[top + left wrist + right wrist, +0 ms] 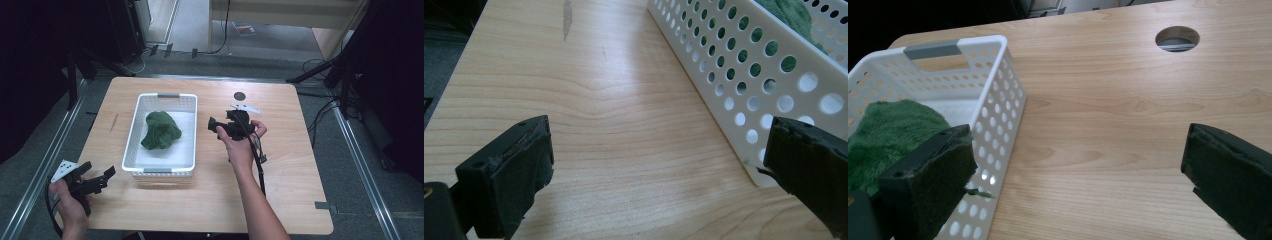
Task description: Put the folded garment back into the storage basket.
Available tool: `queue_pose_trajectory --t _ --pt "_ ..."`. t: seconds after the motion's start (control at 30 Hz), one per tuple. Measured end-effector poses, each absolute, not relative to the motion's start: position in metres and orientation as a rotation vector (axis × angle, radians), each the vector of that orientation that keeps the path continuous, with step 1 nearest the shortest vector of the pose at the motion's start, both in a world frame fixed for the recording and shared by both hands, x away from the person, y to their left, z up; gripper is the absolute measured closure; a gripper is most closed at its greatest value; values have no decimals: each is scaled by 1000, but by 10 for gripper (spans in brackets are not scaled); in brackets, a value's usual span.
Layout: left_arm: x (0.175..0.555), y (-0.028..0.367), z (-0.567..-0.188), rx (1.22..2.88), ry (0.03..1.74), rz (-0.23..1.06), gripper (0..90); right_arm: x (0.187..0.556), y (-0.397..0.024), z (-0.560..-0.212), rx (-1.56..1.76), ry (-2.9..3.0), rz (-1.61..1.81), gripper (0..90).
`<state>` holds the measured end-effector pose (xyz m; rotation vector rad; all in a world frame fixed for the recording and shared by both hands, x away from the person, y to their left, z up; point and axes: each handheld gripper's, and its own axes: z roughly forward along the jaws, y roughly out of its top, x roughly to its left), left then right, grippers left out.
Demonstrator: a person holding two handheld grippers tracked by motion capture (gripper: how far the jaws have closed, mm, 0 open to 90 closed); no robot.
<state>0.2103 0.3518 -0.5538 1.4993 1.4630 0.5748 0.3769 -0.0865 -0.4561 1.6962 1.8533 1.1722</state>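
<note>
Right gripper (216,126): jaws stood wide apart, nothing between them. I saw it held over the table (300,150) just right of the basket (135,127), jaws pointing toward the basket's right wall. In the right gripper view, its left jaw overlapped that perforated wall (1003,130) and its right jaw hung over bare wood; whether the left jaw touched the wall, I could not tell.

Left gripper (102,177): jaws also wide, empty. I saw it near the basket's near-left corner, over the table's front-left edge, apart from the basket. In the left gripper view, the corner of the basket (744,125) sat just inside the right jaw.

Cloth (160,130): green, bunched, lying inside the basket, toward its far half. Neither gripper touched it.

Basket: white, perforated, grey handles at both short ends, left of the table's centre. A round hole (240,96) lay in the tabletop, beyond the basket's far-right corner.
</note>
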Motion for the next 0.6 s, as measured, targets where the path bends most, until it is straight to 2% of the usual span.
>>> queue_pose_trajectory --t 0.6 --pt "210 352 -554 1498 1464 575 6 363 -142 -479 1712 1804 1135 30"
